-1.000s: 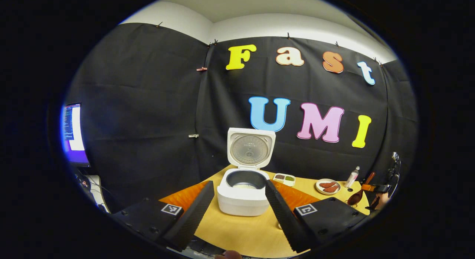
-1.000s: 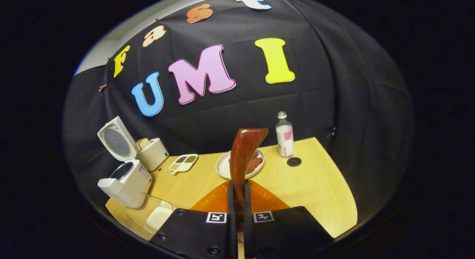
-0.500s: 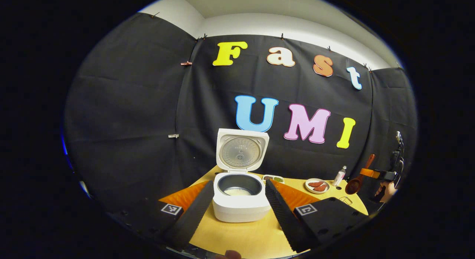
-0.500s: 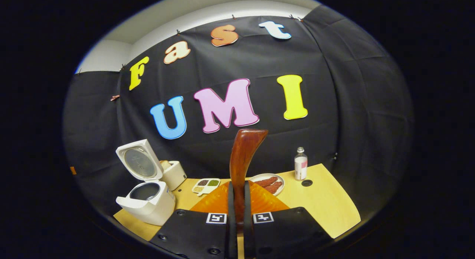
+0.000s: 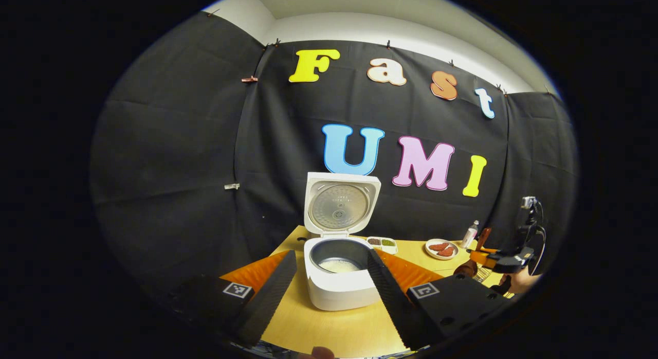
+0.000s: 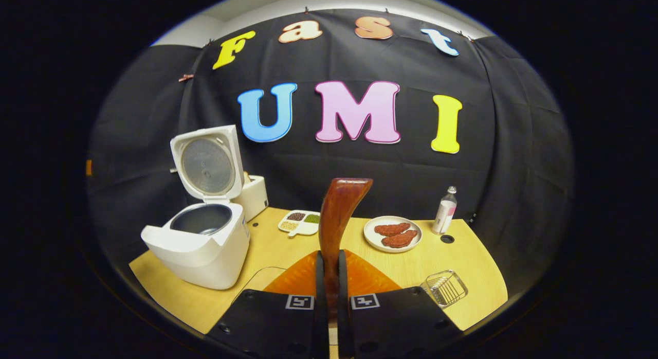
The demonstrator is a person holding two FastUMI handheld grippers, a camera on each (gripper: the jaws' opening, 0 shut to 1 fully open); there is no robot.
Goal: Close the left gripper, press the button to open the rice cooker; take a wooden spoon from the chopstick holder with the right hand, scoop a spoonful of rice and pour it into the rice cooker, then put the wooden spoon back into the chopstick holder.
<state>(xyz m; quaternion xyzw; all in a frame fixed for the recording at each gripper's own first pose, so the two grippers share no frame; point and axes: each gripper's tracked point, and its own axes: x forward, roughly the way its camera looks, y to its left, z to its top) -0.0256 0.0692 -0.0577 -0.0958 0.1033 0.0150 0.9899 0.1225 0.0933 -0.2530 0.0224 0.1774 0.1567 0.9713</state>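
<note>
The white rice cooker (image 5: 339,289) stands open on the wooden table, lid (image 5: 342,204) upright, with white rice (image 5: 338,266) in its pot. My left gripper (image 5: 329,292) is open just in front of it, a finger on each side and not touching it. My right gripper (image 6: 329,256) is shut on the handle of the brown wooden spoon (image 6: 336,215), which points up and away. In the left gripper view the right gripper (image 5: 501,261) holds the spoon (image 5: 468,267) low at the table's right end. The wire chopstick holder (image 6: 444,288) sits just to the right of my right gripper.
A plate of brown meat pieces (image 6: 393,234), a small bottle (image 6: 445,211) and a divided dish of grains (image 6: 299,222) stand along the table's back. A white box (image 6: 255,197) is behind the cooker (image 6: 198,246). An orange mat (image 6: 360,274) lies under the right gripper.
The right gripper has come down with the spoon toward the table's right end, and the wire holder has come into its view. The left gripper stays open in front of the cooker.
</note>
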